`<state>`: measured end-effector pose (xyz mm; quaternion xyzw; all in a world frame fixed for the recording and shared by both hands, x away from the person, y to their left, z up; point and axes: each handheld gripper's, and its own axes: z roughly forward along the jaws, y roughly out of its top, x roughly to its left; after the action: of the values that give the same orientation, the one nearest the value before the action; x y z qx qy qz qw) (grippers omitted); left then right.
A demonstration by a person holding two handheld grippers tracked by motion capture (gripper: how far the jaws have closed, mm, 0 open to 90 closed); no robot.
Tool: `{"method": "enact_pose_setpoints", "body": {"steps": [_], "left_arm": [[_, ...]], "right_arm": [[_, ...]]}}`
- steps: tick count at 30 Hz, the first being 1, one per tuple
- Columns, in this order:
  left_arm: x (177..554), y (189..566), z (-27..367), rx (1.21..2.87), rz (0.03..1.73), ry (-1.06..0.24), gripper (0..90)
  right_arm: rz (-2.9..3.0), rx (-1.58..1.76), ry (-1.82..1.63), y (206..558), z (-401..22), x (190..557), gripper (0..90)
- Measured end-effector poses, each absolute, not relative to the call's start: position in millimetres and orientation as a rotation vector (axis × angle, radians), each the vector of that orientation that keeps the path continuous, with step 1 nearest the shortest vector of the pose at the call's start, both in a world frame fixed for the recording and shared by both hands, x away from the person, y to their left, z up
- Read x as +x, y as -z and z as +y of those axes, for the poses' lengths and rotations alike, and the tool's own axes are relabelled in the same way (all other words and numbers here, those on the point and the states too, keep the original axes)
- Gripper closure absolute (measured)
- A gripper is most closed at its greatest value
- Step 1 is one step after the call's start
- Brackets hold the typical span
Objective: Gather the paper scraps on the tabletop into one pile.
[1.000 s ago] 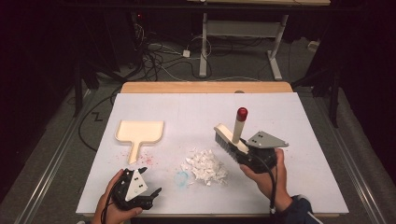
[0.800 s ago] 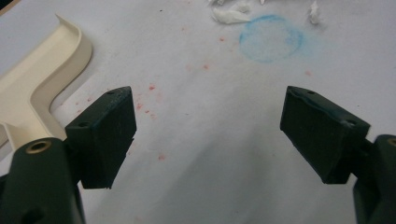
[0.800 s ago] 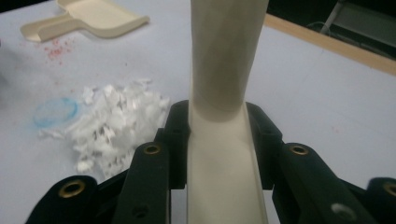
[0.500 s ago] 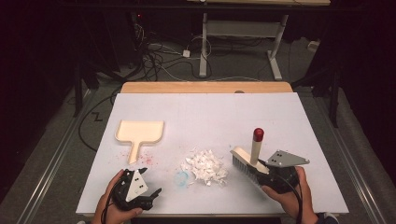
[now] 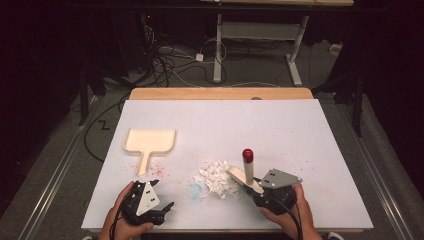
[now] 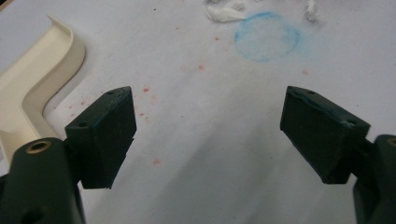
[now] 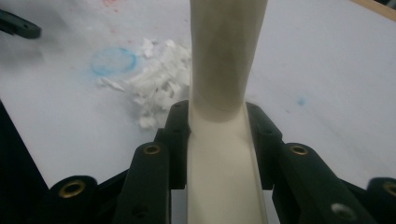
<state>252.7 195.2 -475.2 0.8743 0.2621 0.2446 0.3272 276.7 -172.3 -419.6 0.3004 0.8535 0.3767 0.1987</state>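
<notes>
Brush [image 5: 243, 176]: cream plastic, red-capped handle, clamped in R gripper [image 5: 263, 194] jaws, head touching table just R of paper scraps [image 5: 216, 178]. Scraps white, light, crumpled, so sweep low w/ short strokes toward dustpan [image 5: 149, 142] or they'll scatter. Dustpan smooth cream plastic, well apart at L. L gripper [image 5: 161, 211] jaws open, empty.
</notes>
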Motion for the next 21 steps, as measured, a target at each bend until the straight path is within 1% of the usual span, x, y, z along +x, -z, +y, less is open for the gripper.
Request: {"method": "enact_pose_setpoints", "body": {"steps": [4, 7, 10, 14, 17, 21], "left_arm": [[253, 476, 196, 2.288, 0.689, -0.639, 17.7], [253, 476, 197, 2.288, 0.687, -0.638, 17.8], [253, 474, 198, 2.279, 0.691, -0.641, 17.8], [253, 474, 198, 2.28, 0.694, -0.645, 17.8], [252, 474, 197, 2.277, 0.696, -0.65, 17.8], [253, 475, 198, 2.277, 0.705, -0.641, 17.8]], "right_arm": [[2.365, 0.817, -1.076, 416, -155, 283, 68.5], [2.349, 0.807, -1.077, 411, -155, 284, 68.5], [2.333, 0.812, -1.087, 405, -170, 283, 68.4], [2.288, 0.809, -1.189, 389, -195, 282, 68.5], [2.318, 0.775, -1.174, 379, -207, 276, 68.4], [2.4, 0.765, -1.119, 383, -216, 262, 68.5]]}}
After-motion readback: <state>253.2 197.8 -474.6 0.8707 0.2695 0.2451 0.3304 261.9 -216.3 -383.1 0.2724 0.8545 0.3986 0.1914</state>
